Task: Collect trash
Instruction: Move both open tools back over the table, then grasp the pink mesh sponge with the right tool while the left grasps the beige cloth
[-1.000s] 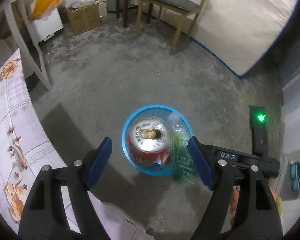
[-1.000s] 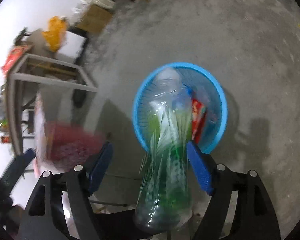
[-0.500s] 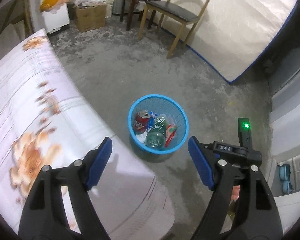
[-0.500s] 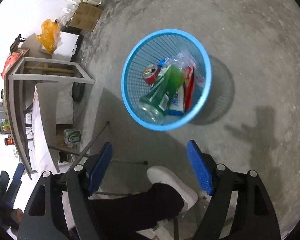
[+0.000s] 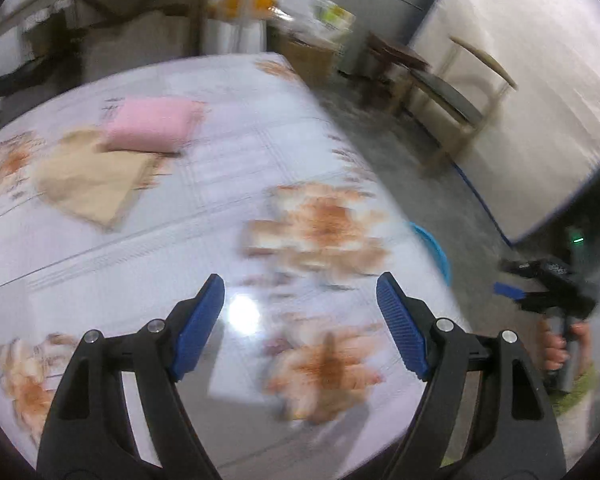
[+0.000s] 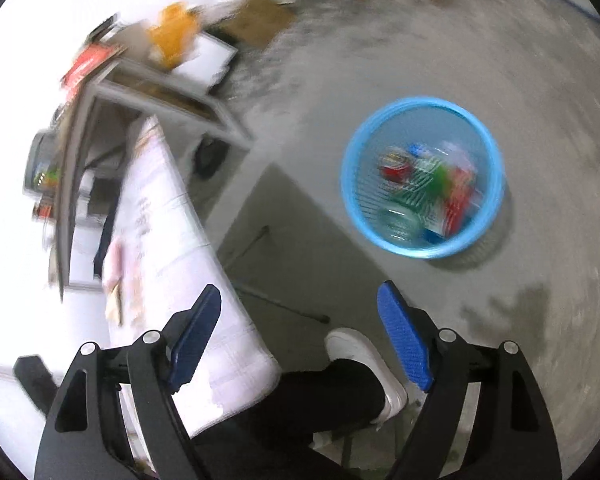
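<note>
The blue mesh trash basket (image 6: 424,120) stands on the concrete floor and holds a red can (image 6: 394,168), a green plastic bottle (image 6: 416,196) and wrappers. Only its rim (image 5: 434,246) shows past the table edge in the left wrist view. My left gripper (image 5: 300,320) is open and empty above the floral tablecloth (image 5: 228,208). My right gripper (image 6: 300,332) is open and empty, high above the floor beside the table; it also shows at the right of the left wrist view (image 5: 540,292).
A pink folded cloth (image 5: 152,124) and a beige cloth (image 5: 88,184) lie on the table. A wooden chair (image 5: 452,96) and a cardboard box (image 5: 304,56) stand on the floor beyond. My leg and white shoe (image 6: 360,352) are below the right gripper. A metal shelf (image 6: 112,96) stands left.
Both grippers let go: the can and bottle dropped into the basket. The left gripper has swung up and left over the table; the right has pulled back from the basket.
</note>
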`<state>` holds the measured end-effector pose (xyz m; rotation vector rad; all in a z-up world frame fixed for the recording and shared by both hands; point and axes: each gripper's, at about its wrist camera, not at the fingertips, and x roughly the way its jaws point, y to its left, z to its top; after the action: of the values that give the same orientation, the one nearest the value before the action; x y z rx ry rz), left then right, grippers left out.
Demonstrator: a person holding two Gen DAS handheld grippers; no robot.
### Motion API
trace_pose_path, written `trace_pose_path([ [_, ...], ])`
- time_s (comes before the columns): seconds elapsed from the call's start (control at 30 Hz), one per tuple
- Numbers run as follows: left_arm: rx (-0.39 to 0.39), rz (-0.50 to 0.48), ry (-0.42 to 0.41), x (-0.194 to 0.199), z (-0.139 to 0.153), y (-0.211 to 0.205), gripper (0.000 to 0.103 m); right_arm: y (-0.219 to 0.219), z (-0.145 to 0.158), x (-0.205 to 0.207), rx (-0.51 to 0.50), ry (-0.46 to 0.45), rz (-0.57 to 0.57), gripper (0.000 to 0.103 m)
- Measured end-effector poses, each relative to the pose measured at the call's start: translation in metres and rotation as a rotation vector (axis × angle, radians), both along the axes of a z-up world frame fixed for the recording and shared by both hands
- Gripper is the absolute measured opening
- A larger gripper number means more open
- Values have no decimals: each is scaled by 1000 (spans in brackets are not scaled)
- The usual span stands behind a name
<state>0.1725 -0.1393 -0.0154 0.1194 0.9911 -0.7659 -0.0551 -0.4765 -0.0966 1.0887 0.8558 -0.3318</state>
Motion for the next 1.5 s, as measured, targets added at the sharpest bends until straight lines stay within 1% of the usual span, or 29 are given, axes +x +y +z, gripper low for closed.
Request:
trace_pose_path([
  [0.07, 11, 44, -41, 7, 1, 19, 74, 22, 26, 37, -60, -35, 108, 79],
  [0.1, 17, 66, -66, 14, 2, 30, 74, 28, 34, 50, -80, -44, 144, 80],
  [0.13, 27, 87, -92, 20, 4, 40, 74, 43, 47, 74, -116, -58, 215, 81],
  [0.2, 47, 110, -113, 34, 6, 53, 74, 64, 63, 105, -159, -77, 309, 83],
  [0.27, 67, 129, -123, 52, 7, 65, 74, 95, 80, 146, -213, -94, 432, 84],
  [0.3, 76, 124, -128, 60, 8, 68, 76, 107, 85, 161, -235, -100, 476, 85],
  [0.37, 107, 121, -155, 73, 7, 73, 76, 138, 98, 199, -298, -119, 583, 86],
  [0.43, 147, 96, -202, 89, 5, 73, 77, 160, 105, 231, -349, -129, 648, 86],
  [0.5, 175, 85, -230, 102, 4, 70, 77, 179, 111, 265, -394, -150, 716, 87],
  [0.57, 168, 51, -243, 116, 1, 66, 77, 193, 113, 298, -410, -169, 764, 88],
  [0.63, 159, 26, -229, 130, -4, 62, 79, 204, 112, 329, -402, -182, 809, 90],
  [0.7, 153, 0, -195, 146, -11, 58, 80, 216, 107, 366, -447, -160, 849, 92],
  [0.77, 158, 3, -172, 163, -19, 56, 80, 227, 98, 397, -500, -136, 915, 92],
  [0.87, 144, 16, -121, 184, -32, 55, 80, 241, 81, 429, -545, -97, 992, 92],
  [0.97, 139, 24, -78, 195, -42, 55, 80, 246, 63, 450, -565, -58, 1038, 92],
  [1.03, 132, 21, -60, 199, -48, 53, 74, 246, 53, 459, -559, -46, 1042, 92],
  [1.1, 135, 26, -38, 202, -54, 51, 67, 245, 44, 465, -529, -46, 1052, 92],
  [1.17, 137, 30, -63, 200, -55, 48, 62, 243, 41, 465, -502, -58, 1042, 93],
  [1.2, 143, 32, -71, 200, -56, 47, 56, 242, 40, 467, -492, -59, 1037, 93],
  [1.23, 154, 38, -82, 199, -56, 46, 53, 242, 40, 466, -481, -61, 1034, 93],
  [1.3, 173, 49, -97, 199, -56, 44, 41, 241, 37, 463, -450, -61, 1027, 92],
  [1.33, 174, 56, -98, 199, -56, 44, 37, 240, 37, 458, -442, -57, 1019, 91],
  [1.4, 152, 58, -72, 197, -55, 44, 20, 239, 37, 451, -427, -52, 1006, 89],
  [1.47, 114, 52, -16, 195, -55, 45, 10, 241, 38, 441, -415, -39, 993, 87],
  [1.5, 95, 47, 12, 191, -55, 45, 8, 241, 38, 437, -414, -34, 989, 87],
])
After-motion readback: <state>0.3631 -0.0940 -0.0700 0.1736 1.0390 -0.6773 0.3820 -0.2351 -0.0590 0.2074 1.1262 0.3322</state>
